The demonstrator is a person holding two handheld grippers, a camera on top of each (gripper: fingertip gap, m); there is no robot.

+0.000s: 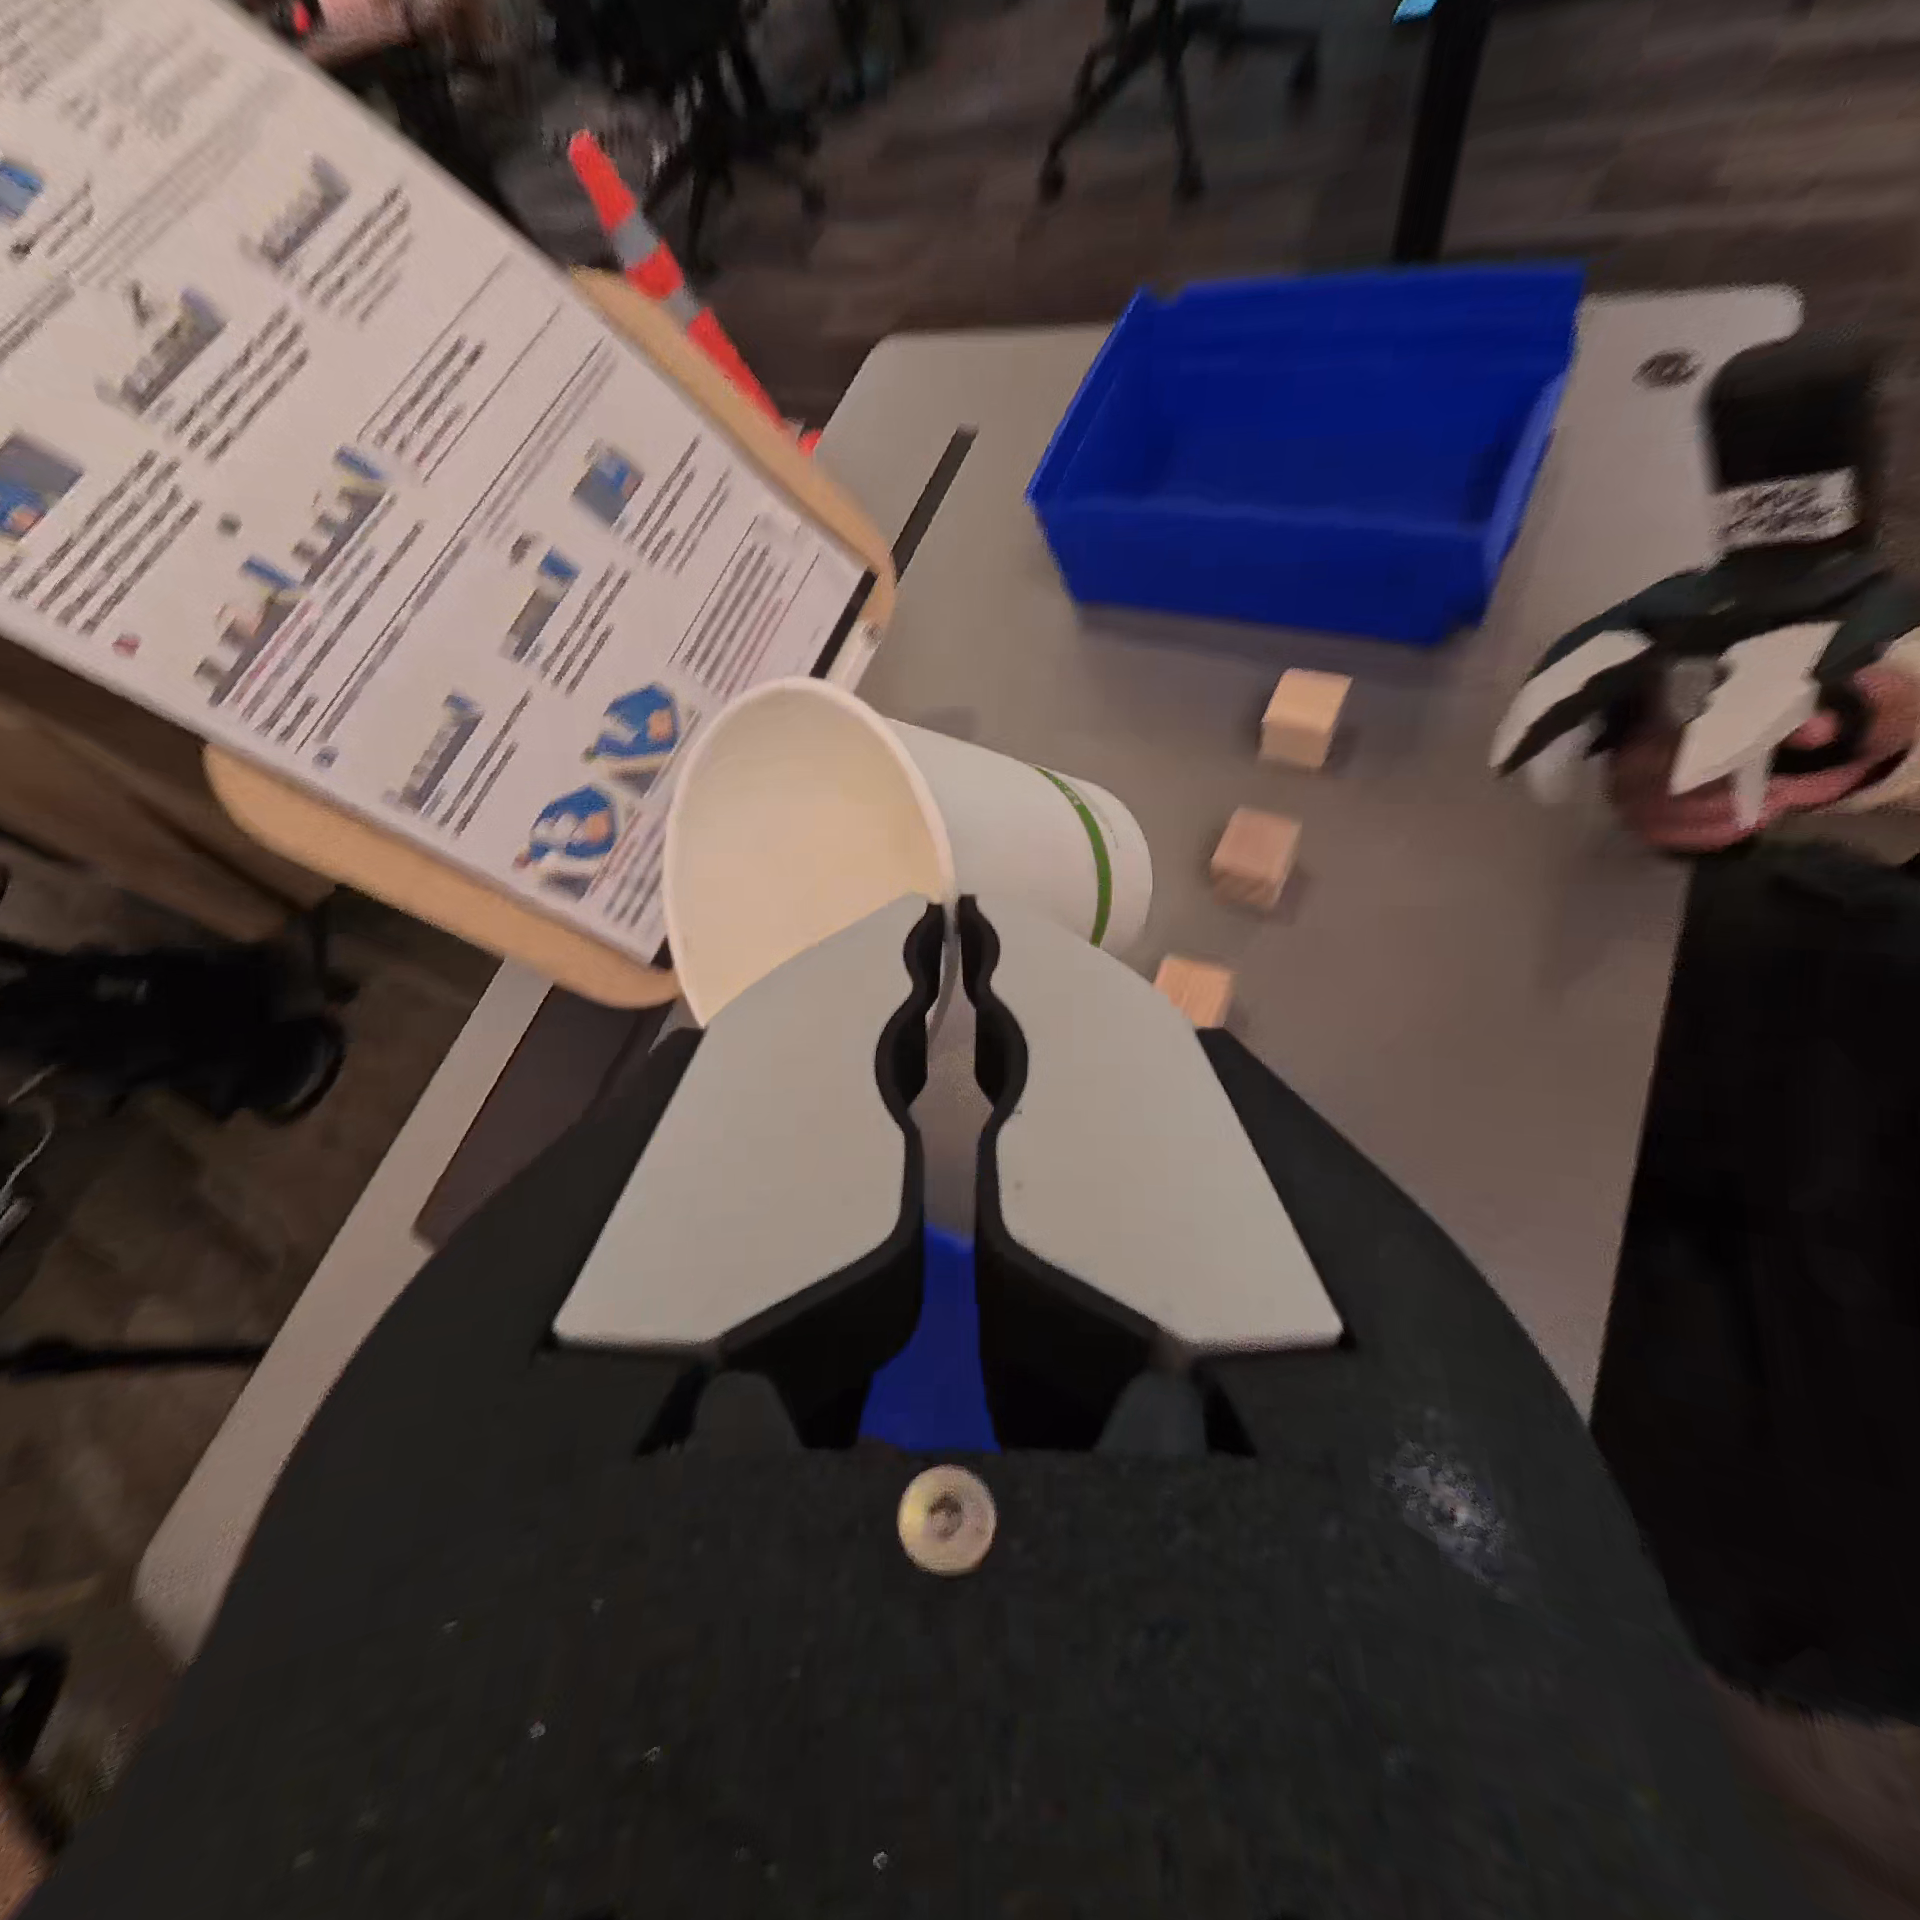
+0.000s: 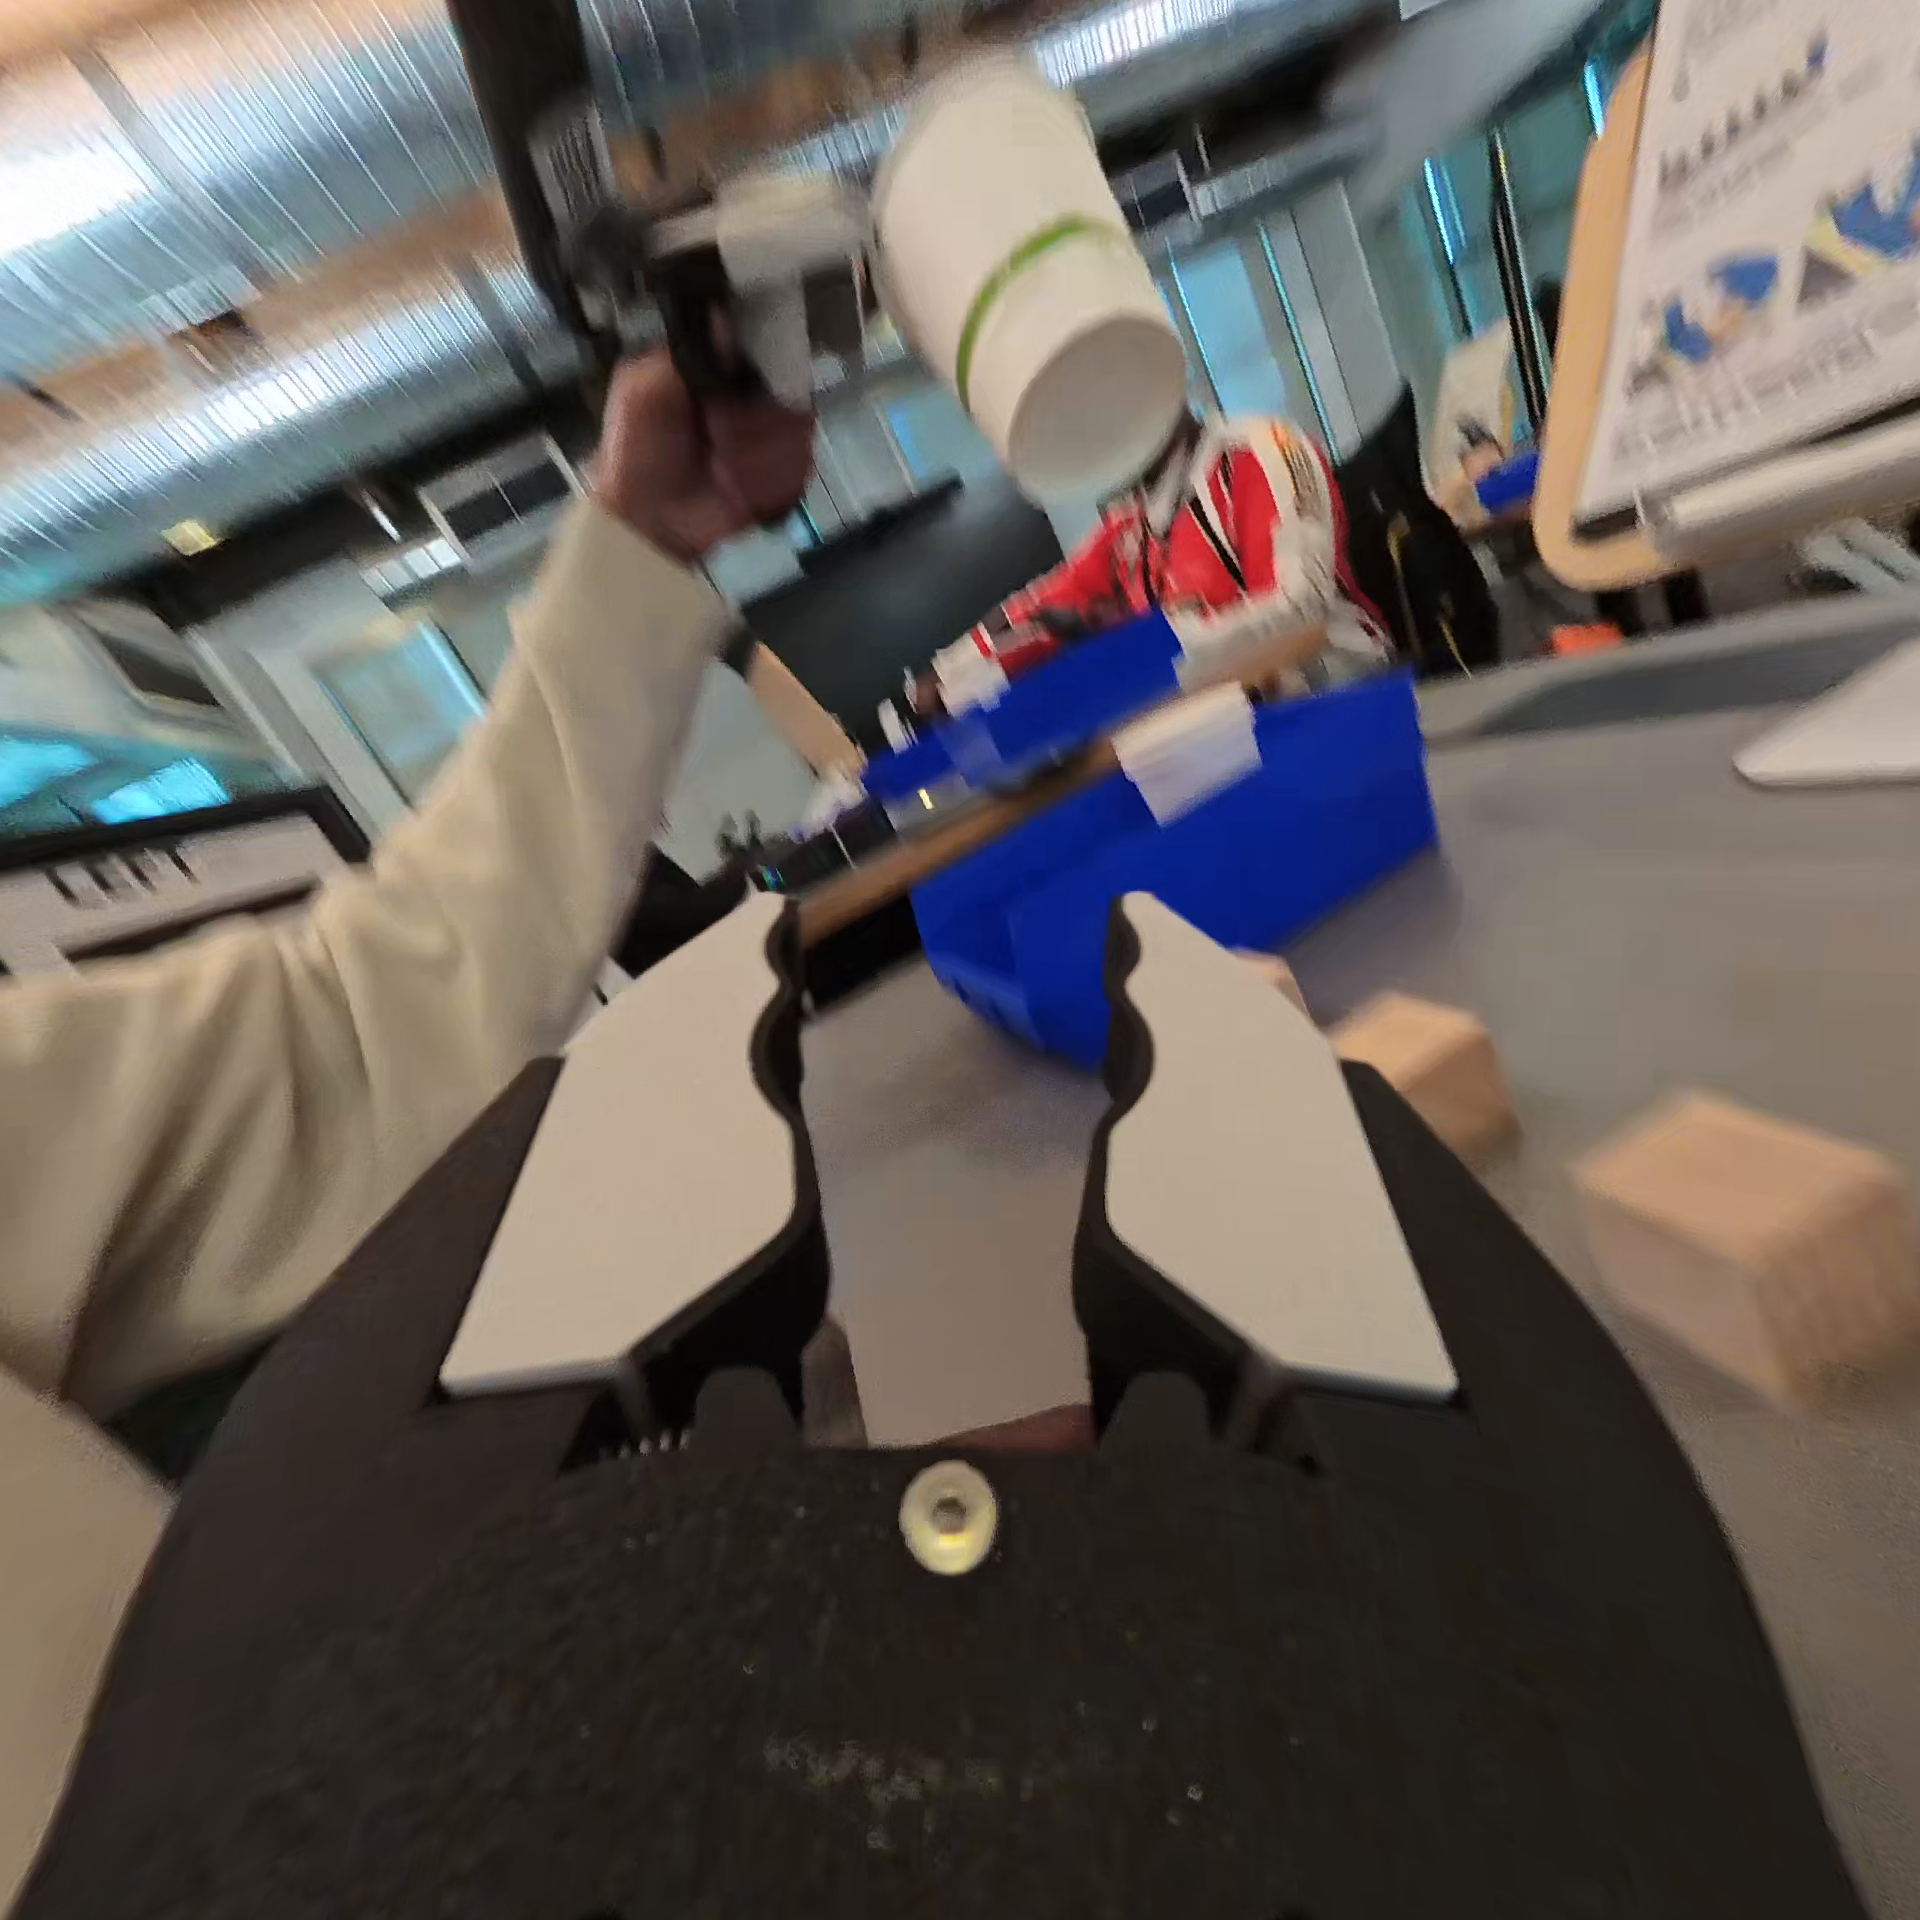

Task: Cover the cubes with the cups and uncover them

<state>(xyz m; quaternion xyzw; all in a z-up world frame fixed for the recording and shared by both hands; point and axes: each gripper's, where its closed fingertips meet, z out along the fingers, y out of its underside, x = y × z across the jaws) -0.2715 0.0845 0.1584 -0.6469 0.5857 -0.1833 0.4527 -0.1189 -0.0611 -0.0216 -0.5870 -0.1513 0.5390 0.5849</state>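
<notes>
My left gripper [image 1: 943, 914] is closed on the rim of a white paper cup [image 1: 883, 831] with a green band. One finger sits inside the mouth and the other outside, so the cup wall is pinched between the pads. In the left wrist view the cup occupies the centre of the frame, held clear of the grey table [image 1: 1455, 1091]. Its long axis is tilted: the mouth faces back toward my camera and to the left, and the closed base points away to the right and downward.

Three wooden cubes [image 1: 1255, 859] lie on the table in a loose line, right of centre in that view. The nearest cube [image 1: 1195, 987] shows just beside my right-hand finger and just below the cup's base. The farthest cube [image 1: 1305, 717] lies near the blue bin [image 1: 1299, 457] in the upper right.

My right gripper [image 2: 956, 925] is open and holds nothing. In its own view it is low over the table, with two blurred cubes at the right edge of the frame.

Controlling relation: the cubes lie right of and below the held cup, and the cup's base, not its mouth, faces them. In my judgement the cup must be turned mouth-down before lowering it over a cube. The left gripper is the one carrying a cup, so I expect it to make that move.
</notes>
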